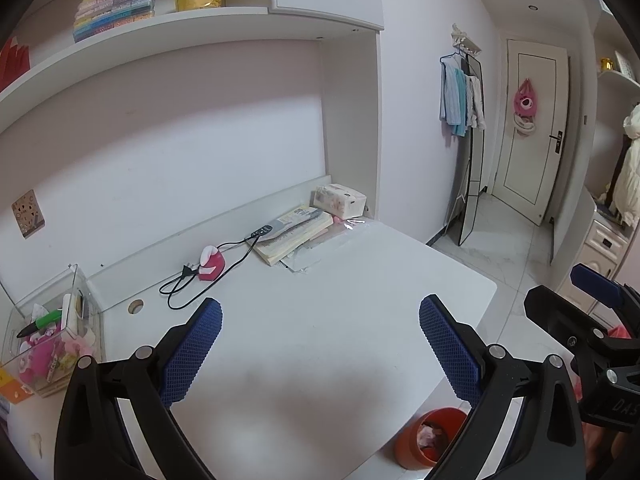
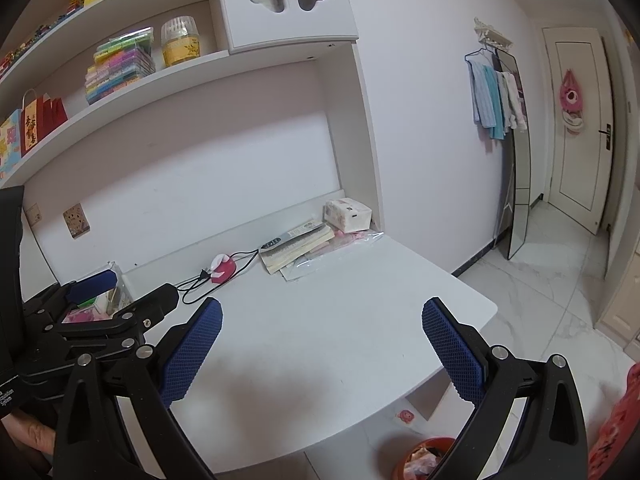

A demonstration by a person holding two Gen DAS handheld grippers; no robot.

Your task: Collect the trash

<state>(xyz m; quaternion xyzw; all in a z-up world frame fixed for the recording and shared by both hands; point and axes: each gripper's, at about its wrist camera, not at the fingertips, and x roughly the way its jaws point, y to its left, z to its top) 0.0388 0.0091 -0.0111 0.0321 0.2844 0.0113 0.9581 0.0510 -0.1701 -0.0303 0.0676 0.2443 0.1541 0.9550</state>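
Note:
An orange trash bin [image 1: 428, 436] holding crumpled wrappers stands on the floor below the desk's front right edge; in the right wrist view the trash bin [image 2: 420, 460] shows at the bottom. My left gripper [image 1: 320, 344] hovers open over the bare white desk [image 1: 320, 320], nothing between its blue pads. Open and empty as well, my right gripper [image 2: 322, 346] hangs above the desk [image 2: 320, 340]. The right gripper [image 1: 592, 320] also appears at the far right of the left wrist view. A clear plastic wrapper [image 1: 320, 250] lies under the books at the back.
Books [image 1: 292, 232], a tissue pack [image 1: 340, 199], a red-and-white gadget [image 1: 211, 264] with a black cord and a clear organiser box [image 1: 52, 332] line the desk's back and left. Shelves hang above. A mirror [image 2: 518, 160] and door [image 2: 580, 120] stand right, over marble floor.

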